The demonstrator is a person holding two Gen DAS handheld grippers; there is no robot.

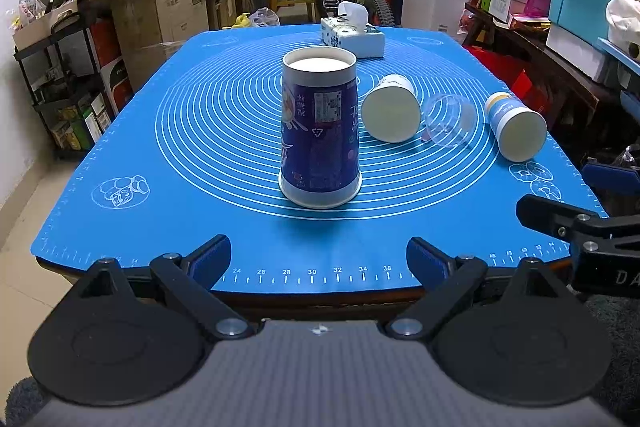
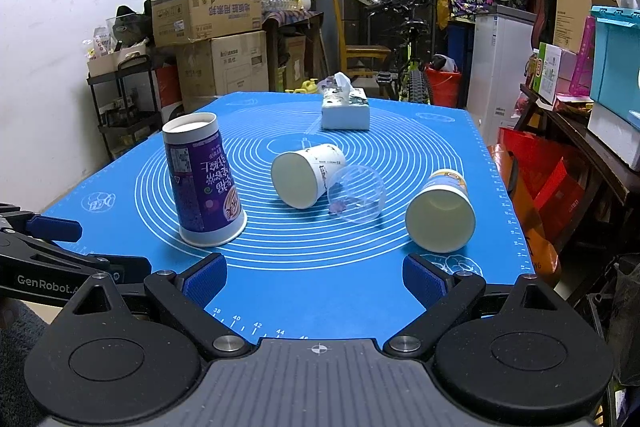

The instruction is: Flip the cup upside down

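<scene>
Bench (image 1: pixel 132 147) under blue mat, largest. Purple cup (image 1: pixel 320 131) stands upside down, wide rim on mat, left of centre. White cup (image 1: pixel 392 109), clear cup (image 1: pixel 450 121), blue-and-white cup (image 1: pixel 516 127) lie on sides to its right. Tissue box (image 1: pixel 354 37) at far edge. Left tongs (image 1: pixel 319 259) released, empty, cup straight ahead, apart. Right tongs (image 2: pixel 315 281) released, empty, cup ahead-left.

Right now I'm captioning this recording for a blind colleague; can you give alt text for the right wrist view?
A tall purple cup stands upside down on a blue mat; three cups lie on their sides to its right: white cup, clear cup, blue-banded cup. The open right gripper sits at the near edge, with a tissue box at the far end.
</scene>
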